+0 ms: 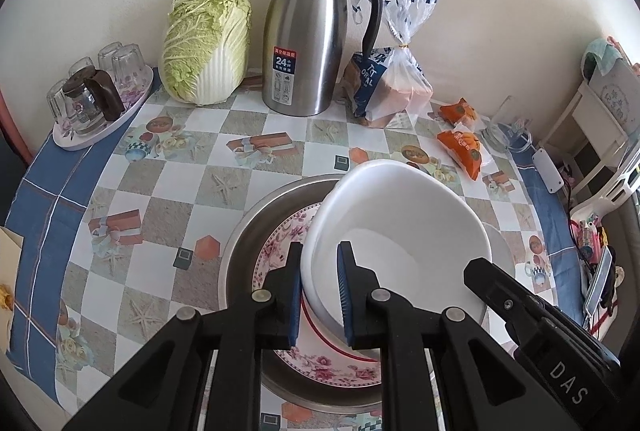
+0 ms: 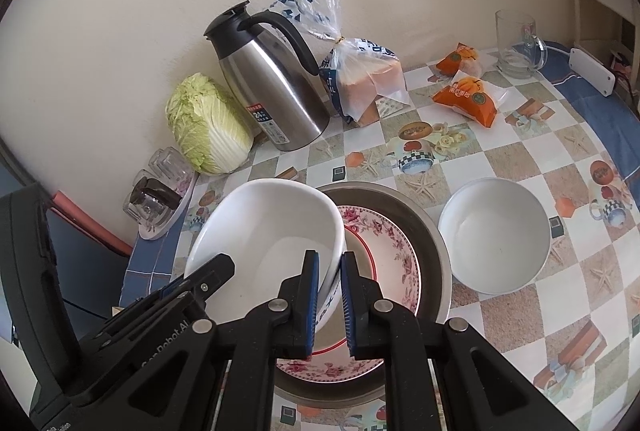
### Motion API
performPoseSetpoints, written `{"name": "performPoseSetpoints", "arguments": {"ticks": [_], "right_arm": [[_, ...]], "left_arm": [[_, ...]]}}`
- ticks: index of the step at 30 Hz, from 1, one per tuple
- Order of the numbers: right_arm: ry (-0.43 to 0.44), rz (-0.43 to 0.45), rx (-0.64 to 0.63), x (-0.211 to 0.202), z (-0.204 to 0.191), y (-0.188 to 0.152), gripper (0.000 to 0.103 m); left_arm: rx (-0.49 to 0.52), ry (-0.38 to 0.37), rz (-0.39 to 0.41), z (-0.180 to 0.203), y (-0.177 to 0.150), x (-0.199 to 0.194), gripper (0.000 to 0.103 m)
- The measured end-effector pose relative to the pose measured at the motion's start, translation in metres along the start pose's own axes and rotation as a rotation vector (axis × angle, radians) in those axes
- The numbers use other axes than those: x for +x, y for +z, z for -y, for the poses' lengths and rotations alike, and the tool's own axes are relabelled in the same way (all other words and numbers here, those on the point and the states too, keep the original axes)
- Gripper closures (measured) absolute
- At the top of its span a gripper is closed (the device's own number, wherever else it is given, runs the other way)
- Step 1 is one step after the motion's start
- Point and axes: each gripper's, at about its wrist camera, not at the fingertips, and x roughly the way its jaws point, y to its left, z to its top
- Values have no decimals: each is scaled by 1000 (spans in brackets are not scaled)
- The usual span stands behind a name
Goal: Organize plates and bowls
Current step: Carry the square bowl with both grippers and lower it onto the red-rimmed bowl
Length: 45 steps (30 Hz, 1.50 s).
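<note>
A large white bowl (image 1: pixel 400 219) hangs tilted above a floral plate (image 1: pixel 280 247) that lies inside a steel basin (image 1: pixel 248 231). My left gripper (image 1: pixel 320 291) is shut on the bowl's left rim, one pad inside and one outside. My right gripper (image 2: pixel 330 295) is shut on the opposite rim of the same white bowl (image 2: pixel 264 231). The floral plate (image 2: pixel 392 251) and steel basin (image 2: pixel 432 227) show under it. A second white bowl (image 2: pixel 496 231) stands on the table to the right of the basin. Each view shows the other gripper's black body at its lower edge.
Along the wall stand a cabbage (image 1: pixel 208 43), a steel thermos jug (image 1: pixel 308 35), a bagged bread loaf (image 1: pixel 392 87) and two orange snack packs (image 1: pixel 464 143). A tray of glasses (image 1: pixel 100 91) is at far left, a glass mug (image 2: pixel 518 43) at far right.
</note>
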Motion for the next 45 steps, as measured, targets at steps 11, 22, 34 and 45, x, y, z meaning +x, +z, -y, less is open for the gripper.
{"name": "performPoseSetpoints", "arguments": {"ticks": [11, 22, 34, 45], "right_arm": [[-11, -16, 18, 7, 8, -1, 89], [-22, -28, 22, 11, 11, -2, 89], [-22, -44, 26, 16, 11, -2, 89], [-20, -58, 30, 21, 11, -2, 89]], "left_arm": [[6, -11, -35, 3, -2, 11, 88], [12, -5, -69, 2, -4, 21, 87], [9, 3, -93, 0, -7, 28, 86], [4, 9, -106, -2, -7, 31, 86]]}}
